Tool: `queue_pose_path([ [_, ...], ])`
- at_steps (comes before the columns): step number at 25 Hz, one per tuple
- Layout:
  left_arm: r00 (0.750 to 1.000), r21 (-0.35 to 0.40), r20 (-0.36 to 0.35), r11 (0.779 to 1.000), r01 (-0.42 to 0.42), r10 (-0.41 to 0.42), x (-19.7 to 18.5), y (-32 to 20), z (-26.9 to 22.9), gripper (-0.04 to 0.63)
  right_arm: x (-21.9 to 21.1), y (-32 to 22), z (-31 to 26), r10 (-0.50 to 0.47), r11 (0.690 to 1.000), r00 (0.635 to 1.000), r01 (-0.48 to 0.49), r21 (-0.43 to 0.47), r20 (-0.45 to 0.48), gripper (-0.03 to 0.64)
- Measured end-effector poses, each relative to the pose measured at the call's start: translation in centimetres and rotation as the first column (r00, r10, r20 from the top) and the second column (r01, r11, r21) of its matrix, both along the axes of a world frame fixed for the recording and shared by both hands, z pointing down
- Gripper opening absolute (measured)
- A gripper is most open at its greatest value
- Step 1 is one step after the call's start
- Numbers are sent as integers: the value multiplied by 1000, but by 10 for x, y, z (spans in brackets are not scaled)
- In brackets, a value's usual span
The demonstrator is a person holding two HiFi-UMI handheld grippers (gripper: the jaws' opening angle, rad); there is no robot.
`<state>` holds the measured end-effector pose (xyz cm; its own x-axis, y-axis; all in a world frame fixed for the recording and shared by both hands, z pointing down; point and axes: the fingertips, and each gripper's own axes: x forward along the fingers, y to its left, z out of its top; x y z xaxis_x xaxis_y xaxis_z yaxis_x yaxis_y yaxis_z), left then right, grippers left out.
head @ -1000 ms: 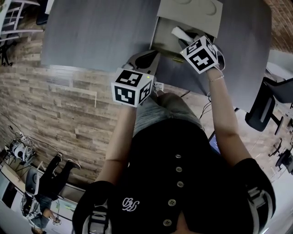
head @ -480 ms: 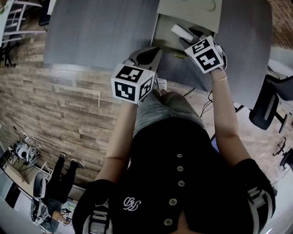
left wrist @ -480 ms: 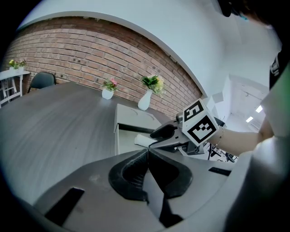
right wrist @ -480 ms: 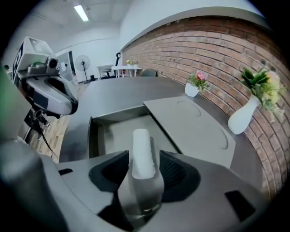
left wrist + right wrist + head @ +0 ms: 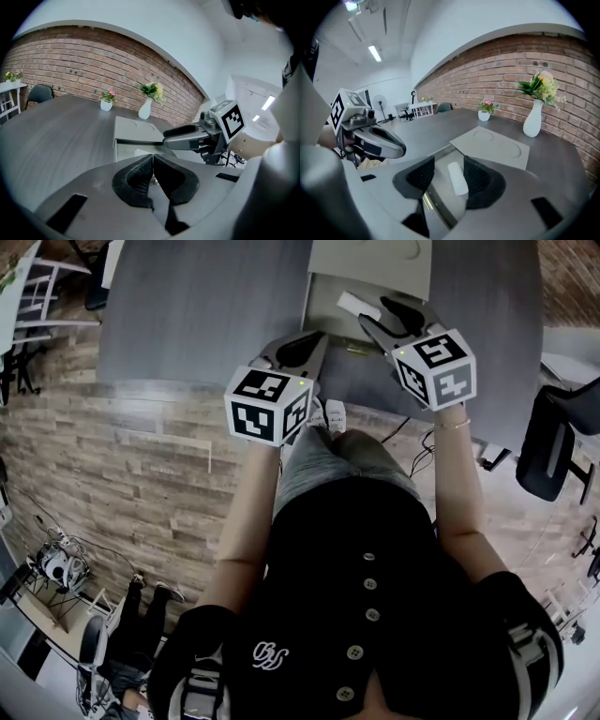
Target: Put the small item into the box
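Left hand-held gripper [image 5: 152, 164] is nearest, jaws pressed together with nothing in them, hovering over the near edge of the dark grey table [image 5: 187, 315]. Right hand-held gripper [image 5: 380, 317] sits further out, over the open grey cardboard box [image 5: 321, 313], jaws wide apart and gripping nothing. The small white oblong item [image 5: 457, 177] lies on the box floor, seen in the gap between the right jaws and clear of both pads. The flat lid flap [image 5: 494, 140] lies folded back beyond. Placement looks done. What's left is probably lifting the right gripper clear and maybe closing the lid.
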<state>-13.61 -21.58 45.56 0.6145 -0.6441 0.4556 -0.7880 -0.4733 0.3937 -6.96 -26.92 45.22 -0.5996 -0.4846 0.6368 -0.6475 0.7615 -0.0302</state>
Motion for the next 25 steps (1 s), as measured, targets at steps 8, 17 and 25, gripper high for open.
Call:
queue_pose_path([
  [8, 999, 107, 16, 994, -36, 34, 12, -5, -43, 15, -5, 24, -68, 1, 998, 968, -16, 55, 250, 135],
  [17, 996, 167, 14, 982, -89, 88, 33, 6, -74, 15, -3, 49, -106, 15, 996, 892, -51, 69, 453, 2],
  [25, 998, 179, 7, 981, -69, 69, 36, 16, -84, 14, 0, 66, -113, 94, 989, 841, -139, 46, 533, 0],
])
